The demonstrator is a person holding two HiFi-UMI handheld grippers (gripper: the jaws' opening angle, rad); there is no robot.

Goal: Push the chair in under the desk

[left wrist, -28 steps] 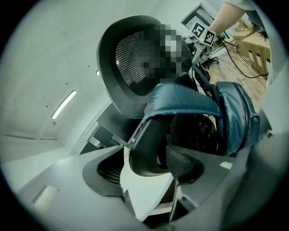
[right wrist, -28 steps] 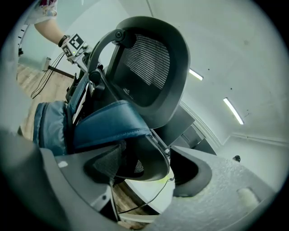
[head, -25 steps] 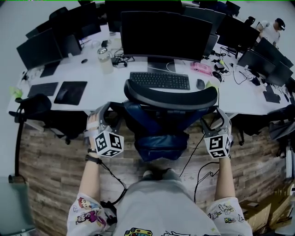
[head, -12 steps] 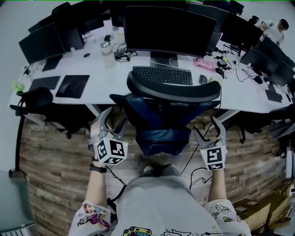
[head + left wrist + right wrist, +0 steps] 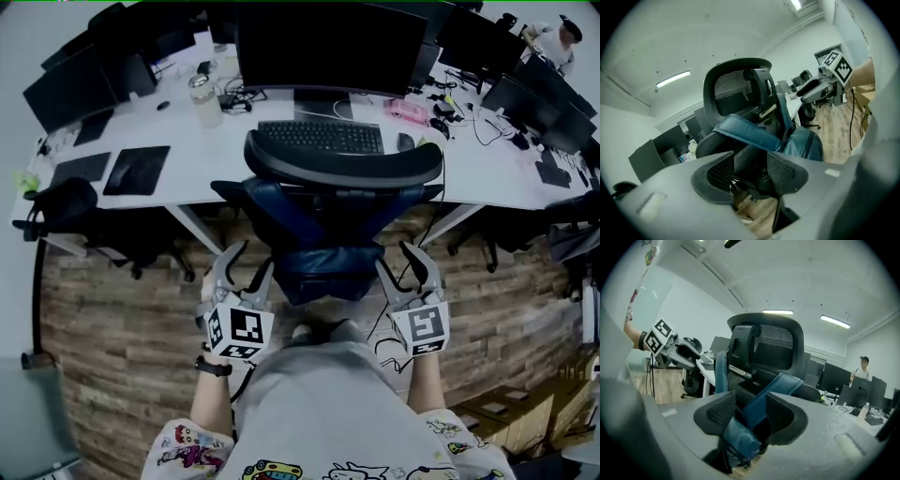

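Desk (image 5: 216,159): big, white, full of stuff.
Chair (image 5: 337,216): pushed in at desk, back close to desk edge, seat partly out.
Left gripper (image 5: 248,267), right gripper (image 5: 403,262): off chair, jaws apart, just been closing a bit, holding nothing.
Risk: chair may roll back out; a harder shove bumps desk and tips bottle (image 5: 203,101).

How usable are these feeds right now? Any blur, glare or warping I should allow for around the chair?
Head view: dim and bluish, and strong fisheye bows the desk edge, but the chair is sharp. Left gripper view: black round vignette, chair tilted but crisp, and the ceiling light is bright without washing it out. Right gripper view: same vignette, chair in focus.
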